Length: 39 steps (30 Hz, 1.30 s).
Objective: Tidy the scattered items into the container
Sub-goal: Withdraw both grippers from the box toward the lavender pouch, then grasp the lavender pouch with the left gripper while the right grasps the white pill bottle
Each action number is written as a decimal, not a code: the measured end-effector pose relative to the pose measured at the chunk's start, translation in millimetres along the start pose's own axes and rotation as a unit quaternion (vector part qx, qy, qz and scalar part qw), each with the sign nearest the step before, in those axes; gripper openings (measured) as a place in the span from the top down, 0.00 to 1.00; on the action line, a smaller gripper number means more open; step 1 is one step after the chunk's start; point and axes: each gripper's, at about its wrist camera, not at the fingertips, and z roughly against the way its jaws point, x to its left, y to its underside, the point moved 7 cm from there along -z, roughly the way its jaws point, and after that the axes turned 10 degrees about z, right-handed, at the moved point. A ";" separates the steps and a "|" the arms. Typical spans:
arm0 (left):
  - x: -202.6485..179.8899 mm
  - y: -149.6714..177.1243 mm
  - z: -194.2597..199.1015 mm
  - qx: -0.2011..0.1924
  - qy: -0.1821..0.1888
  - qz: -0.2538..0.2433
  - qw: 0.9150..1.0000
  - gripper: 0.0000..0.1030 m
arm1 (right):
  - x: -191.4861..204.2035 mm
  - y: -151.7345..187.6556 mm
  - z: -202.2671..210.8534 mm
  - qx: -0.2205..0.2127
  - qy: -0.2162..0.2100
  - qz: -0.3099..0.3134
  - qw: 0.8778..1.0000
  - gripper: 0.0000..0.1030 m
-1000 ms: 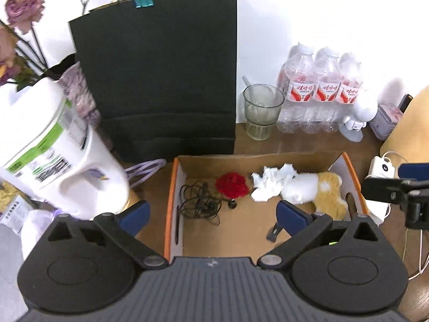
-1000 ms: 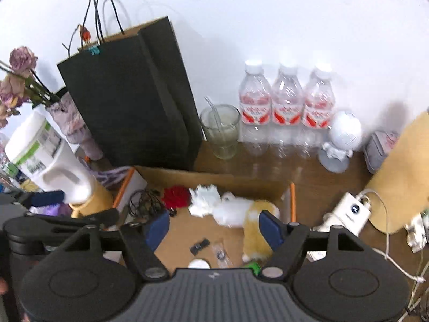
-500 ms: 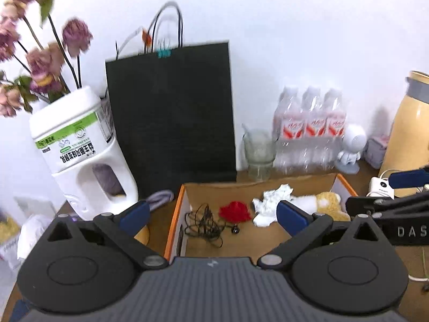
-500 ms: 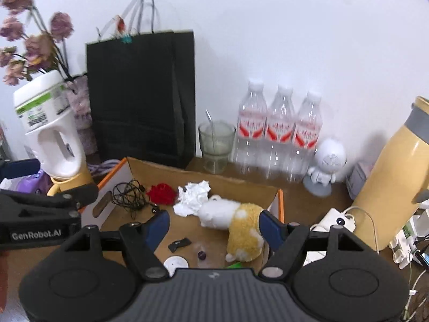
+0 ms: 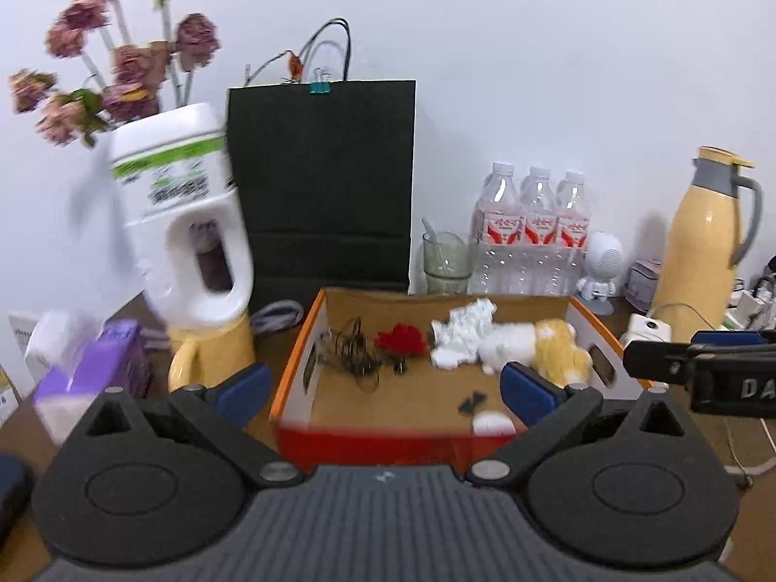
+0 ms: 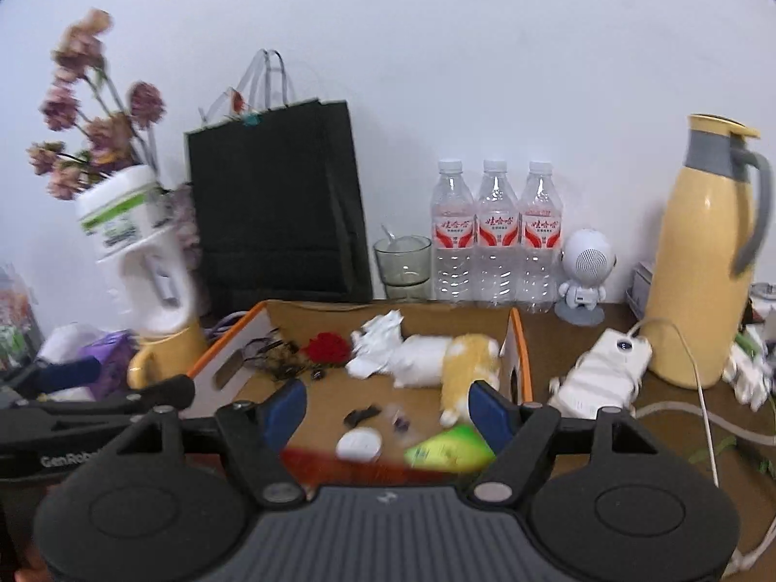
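An open cardboard box [image 5: 297,368] with orange edges sits on the table, also in the right wrist view [image 6: 520,349]. Inside lie a black cable tangle [image 5: 354,354], a red flower [image 5: 401,339], crumpled white tissue [image 5: 460,334], a white and yellow plush toy [image 5: 533,349], a small black clip [image 5: 473,402], a white round item [image 6: 359,444] and a green packet [image 6: 451,451]. My left gripper [image 5: 383,388] is open and empty in front of the box. My right gripper [image 6: 388,412] is open and empty over the box's near edge.
Behind the box stand a black paper bag [image 5: 322,184], a glass [image 5: 444,262], three water bottles [image 5: 533,228], a white robot figure [image 5: 601,266] and a yellow thermos [image 5: 703,237]. A white jug with dried flowers [image 5: 184,223], a yellow mug [image 5: 213,354] and a purple tissue pack [image 5: 92,368] are left. A white charger [image 6: 606,373] lies right.
Both grippers have pulled back and up from the box, so more of the wall and surrounding table shows. Both stay open and empty. The items in the box have not moved.
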 end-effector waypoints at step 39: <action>30.8 111.6 -6.9 0.107 0.022 -0.080 0.991 0.37 | -0.5 132.5 25.1 0.049 -0.008 0.010 0.999 0.27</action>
